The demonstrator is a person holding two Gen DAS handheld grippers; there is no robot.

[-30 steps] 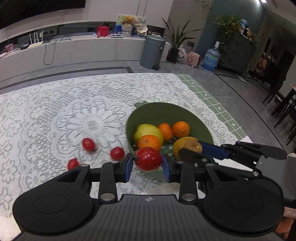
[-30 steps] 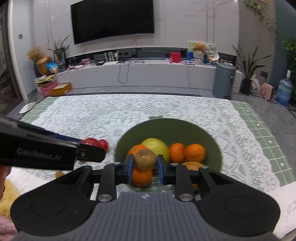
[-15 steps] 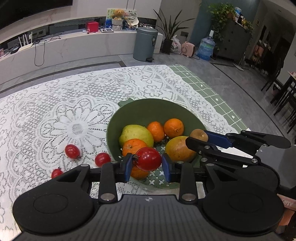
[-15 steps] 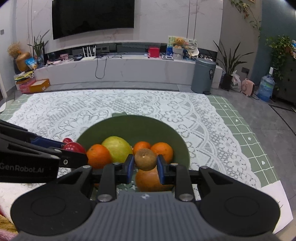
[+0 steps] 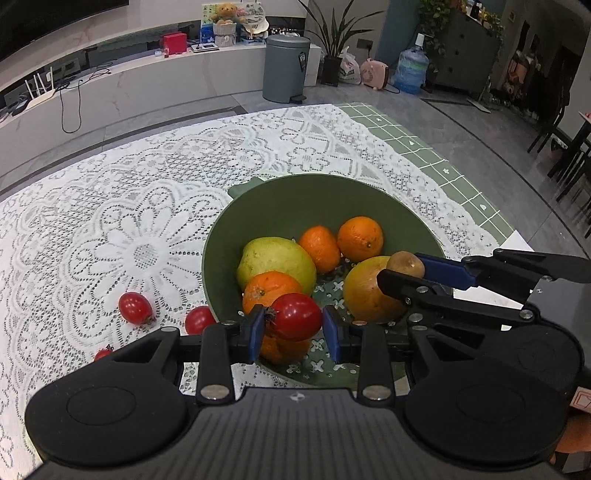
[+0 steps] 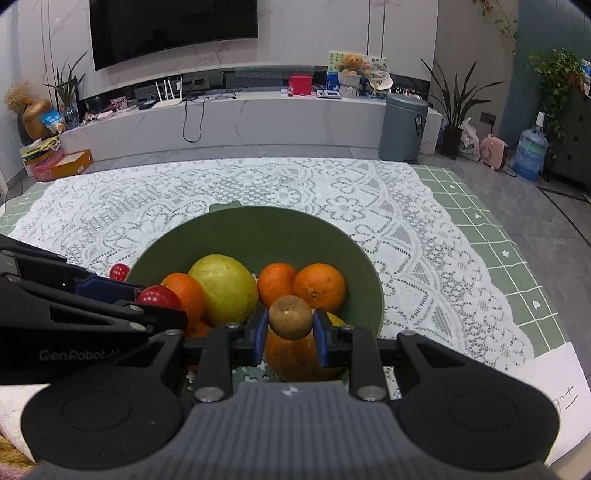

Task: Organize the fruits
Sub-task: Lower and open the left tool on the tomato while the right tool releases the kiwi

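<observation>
White lace cloth (image 5: pixel 147 206) over a green checked underlay (image 5: pixel 436 158), spread across a table; grey floor beyond, a pale media bench (image 6: pixel 258 114), a dark television (image 6: pixel 173 29), a grey bin (image 5: pixel 288 68), potted plants and a water jug (image 5: pixel 410 72) along the far wall. Near the table's front edge, toward the right corner, a round matte green bowl (image 5: pixel 295 199) filled with a yellow-green fruit (image 5: pixel 275 260), several dimpled oranges (image 5: pixel 360 238) and one large yellow-orange fruit (image 5: pixel 369 288). Above the bowl's near rim, left gripper (image 5: pixel 293 328) clamped on a glossy red tomato (image 5: pixel 295 315). Beside it, right gripper (image 6: pixel 290 330) pinched on a fuzzy brown kiwi (image 6: pixel 290 316), over the large fruit. Left of the bowl, on the lace, three small red tomatoes (image 5: pixel 135 307).
</observation>
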